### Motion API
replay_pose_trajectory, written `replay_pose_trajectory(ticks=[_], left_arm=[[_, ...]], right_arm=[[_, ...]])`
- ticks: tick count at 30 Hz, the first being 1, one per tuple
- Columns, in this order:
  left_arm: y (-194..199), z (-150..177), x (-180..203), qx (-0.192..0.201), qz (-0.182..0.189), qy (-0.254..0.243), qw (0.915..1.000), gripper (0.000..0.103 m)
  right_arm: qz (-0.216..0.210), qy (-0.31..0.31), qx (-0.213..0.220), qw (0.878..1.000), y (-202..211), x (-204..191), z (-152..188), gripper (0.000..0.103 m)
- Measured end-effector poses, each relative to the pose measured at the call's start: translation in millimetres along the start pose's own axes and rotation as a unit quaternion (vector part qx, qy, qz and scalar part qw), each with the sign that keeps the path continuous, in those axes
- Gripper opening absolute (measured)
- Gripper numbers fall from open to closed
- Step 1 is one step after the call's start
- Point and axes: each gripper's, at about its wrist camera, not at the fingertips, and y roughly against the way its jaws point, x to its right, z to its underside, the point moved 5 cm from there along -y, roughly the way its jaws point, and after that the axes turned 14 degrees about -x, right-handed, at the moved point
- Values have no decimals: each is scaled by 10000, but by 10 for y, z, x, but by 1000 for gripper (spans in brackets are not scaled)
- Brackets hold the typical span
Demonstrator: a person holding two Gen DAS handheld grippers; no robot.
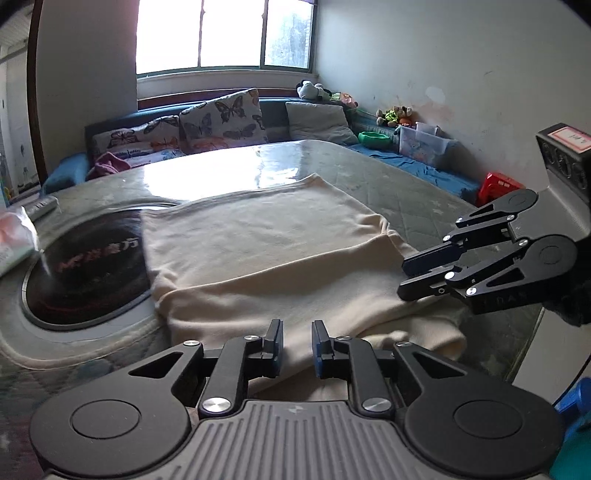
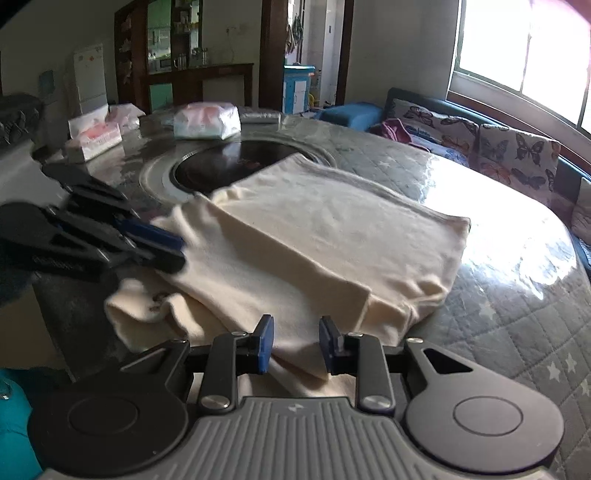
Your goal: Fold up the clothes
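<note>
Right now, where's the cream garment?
The cream garment lies partly folded on the quilted table, beside the round black inset, its near edge between both tongs.

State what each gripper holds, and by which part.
Nothing. The left gripper and right gripper are both open, just above the near edge of the cream garment.

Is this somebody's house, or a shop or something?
Most likely a home's living room. There's a sofa with butterfly cushions under a window, stuffed toys in the corner, and a cream garment on a table.
</note>
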Motion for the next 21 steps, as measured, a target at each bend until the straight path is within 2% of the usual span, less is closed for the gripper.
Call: replay_pose_trajectory(ticks=[4,6,8,10,12,15,17,20,21], left_arm=[[167,115,-14,-58,-129,-259,9996,19],[265,191,-4,-91,-178,-453,9988,35],[316,267,58,-88,-204,-753,9969,39],[366,343,121,-84,-229,-1052,9941,39],[416,419,183,-80,-254,-1351,9905,40],[332,494,291,-94,-309,-1720,9846,41],[262,508,328,-56,-390,-1863,9817,41],[195,515,379,28,-514,-2036,9777,41],[178,509,388,63,-537,-2072,9768,41]], right_arm=[[-20,-59,29,10000,58,25,40,26],[-21,-39,49,10000,114,29,48,27],[19,93,21,10000,176,17,68,27],[63,230,-21,9997,218,-6,94,29],[102,367,-68,9993,251,-38,129,37],[151,594,-147,9980,291,-100,185,38],[195,728,-202,9969,315,-141,225,44],[252,910,-269,9952,352,-197,282,46],[268,966,-287,9945,365,-214,300,51]])
